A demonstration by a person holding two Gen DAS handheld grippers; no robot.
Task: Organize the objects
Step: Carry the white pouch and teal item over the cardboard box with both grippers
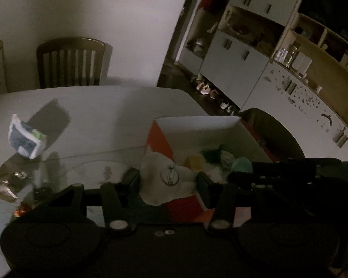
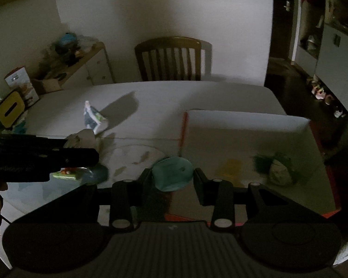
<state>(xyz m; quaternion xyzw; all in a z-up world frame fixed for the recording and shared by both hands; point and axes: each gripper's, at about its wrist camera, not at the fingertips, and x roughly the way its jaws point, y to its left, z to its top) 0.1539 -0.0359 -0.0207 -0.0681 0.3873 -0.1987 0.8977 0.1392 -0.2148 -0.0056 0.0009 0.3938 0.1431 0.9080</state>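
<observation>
My left gripper is shut on a white soft piece with a round metal pin badge and holds it over the near corner of an open white and orange box. My right gripper is shut on a teal soft object at the left edge of the same box. Inside the box lie a yellow item and a green fuzzy toy. The teal object and the right gripper's dark body also show in the left wrist view.
On the white table stand a blue and white pouch, a shiny foil wrapper and a small green packet. A wooden chair stands behind the table. A cabinet is to the right.
</observation>
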